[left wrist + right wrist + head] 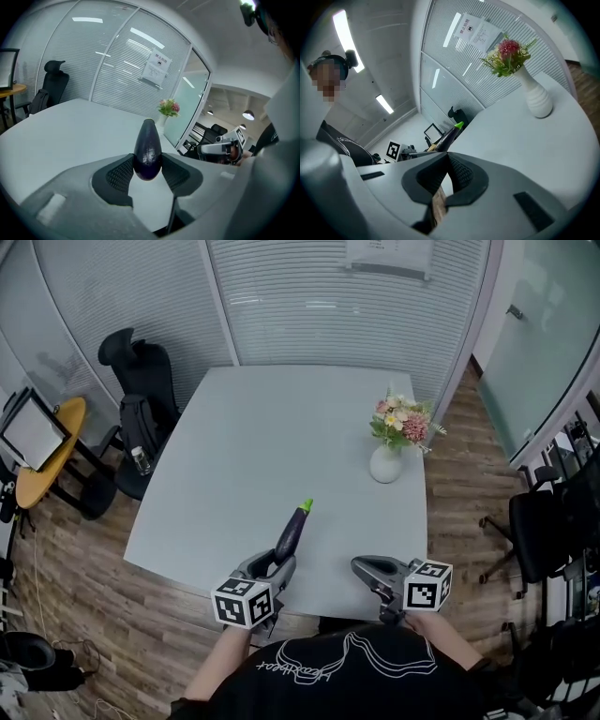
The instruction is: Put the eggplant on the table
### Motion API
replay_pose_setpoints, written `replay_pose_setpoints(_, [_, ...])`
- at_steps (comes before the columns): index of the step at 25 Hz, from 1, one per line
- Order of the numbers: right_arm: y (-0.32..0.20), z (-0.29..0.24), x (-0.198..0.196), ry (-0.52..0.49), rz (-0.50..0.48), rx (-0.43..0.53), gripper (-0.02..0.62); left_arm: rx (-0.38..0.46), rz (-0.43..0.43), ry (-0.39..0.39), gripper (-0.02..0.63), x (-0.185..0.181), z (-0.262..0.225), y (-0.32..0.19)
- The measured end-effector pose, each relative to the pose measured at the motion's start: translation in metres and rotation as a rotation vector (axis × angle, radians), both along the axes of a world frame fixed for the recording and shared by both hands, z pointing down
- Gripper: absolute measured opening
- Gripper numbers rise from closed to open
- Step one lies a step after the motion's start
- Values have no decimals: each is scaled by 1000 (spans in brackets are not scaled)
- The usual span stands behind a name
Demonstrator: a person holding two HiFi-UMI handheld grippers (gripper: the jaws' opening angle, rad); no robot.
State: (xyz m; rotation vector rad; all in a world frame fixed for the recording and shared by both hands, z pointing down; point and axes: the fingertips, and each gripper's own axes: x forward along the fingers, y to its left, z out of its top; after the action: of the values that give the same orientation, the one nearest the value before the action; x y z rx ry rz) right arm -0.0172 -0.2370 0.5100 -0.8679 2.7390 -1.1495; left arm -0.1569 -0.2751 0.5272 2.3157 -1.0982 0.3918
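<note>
Left gripper [147, 168]: jaws clenched on the blunt end of the eggplant [148, 146], one pad on each flank. The eggplant projects from the jaws toward 1 o'clock in the head view, green tip leading, over the near edge of the desk [272, 437]; contact with the desk cannot be told. Right gripper [447, 158]: jaws closed together, nothing between them, beside the left gripper at 3 o'clock. A white vase [385, 465] of flowers stands on the desk at 12 o'clock from the right gripper.
</note>
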Motion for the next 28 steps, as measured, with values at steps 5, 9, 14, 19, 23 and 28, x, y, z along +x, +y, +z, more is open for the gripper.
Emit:
replay_pose_setpoints(5, [-16,7,8,10,16,-18,6,-35,3,-16,193,5,20,-20])
replay_pose_setpoints(9, [-22,12,12,18,27,-29,6,-66,4,-12,193,8,38,-32])
replay_pose_setpoints(14, [-28,19,23,22,58,-49,6,-101,14,-17,193,13,61,-44])
replay_pose_setpoints(19, [-35,25,35,26,85,-68,6,-128,15,-82,193,13,91,-54])
replay_pose_setpoints(23, [-39,30,38,26,92,-80,6,-127,24,-164,193,11,112,-59])
replay_pose_setpoints(28, [-42,33,40,26,92,-91,6,-146,41,-181,193,13,128,-59])
